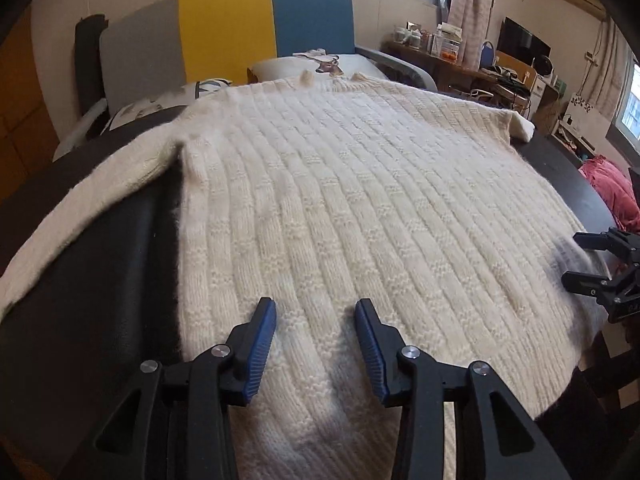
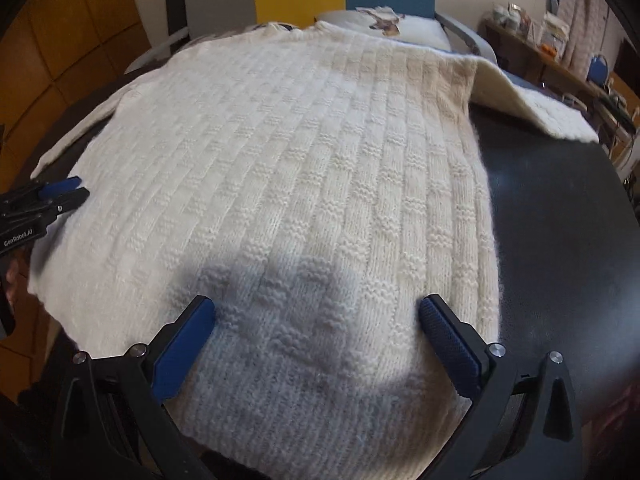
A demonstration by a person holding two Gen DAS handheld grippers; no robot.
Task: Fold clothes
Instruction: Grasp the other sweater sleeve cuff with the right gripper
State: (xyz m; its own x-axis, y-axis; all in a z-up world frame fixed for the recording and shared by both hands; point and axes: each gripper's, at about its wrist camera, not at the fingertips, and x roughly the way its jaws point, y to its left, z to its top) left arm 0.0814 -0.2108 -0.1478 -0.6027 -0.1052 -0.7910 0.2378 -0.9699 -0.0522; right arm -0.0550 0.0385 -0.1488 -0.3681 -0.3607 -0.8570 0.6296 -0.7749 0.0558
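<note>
I have both tongs hanging over the near hem of the sweater, pointed steeply down, and both stand apart with nothing clamped. The left tongs (image 1: pixel 316 340) sit above the hem toward its left half, blue pads spread, knit showing between them untouched. The right tongs (image 2: pixel 316 344) gape wider over the hem near its right corner, their shadow falling on the ribbing below.

The cream knitted sweater (image 1: pixel 340 184) lies flat and face-up on the dark table (image 2: pixel 560 240), hem toward me, neckline at the far edge. Its left sleeve (image 1: pixel 80 208) trails off down the table's left side, and the right sleeve (image 2: pixel 532 108) angles away across the far right.

I judge this as the very start of folding: the garment is spread, no fold yet made. My next move, as I read it, calls for lowering each pair onto the fabric edge, pinching through the thick knit, and carrying it over evenly. Beyond the table stands a chair (image 1: pixel 224 28) in grey, yellow and blue.
</note>
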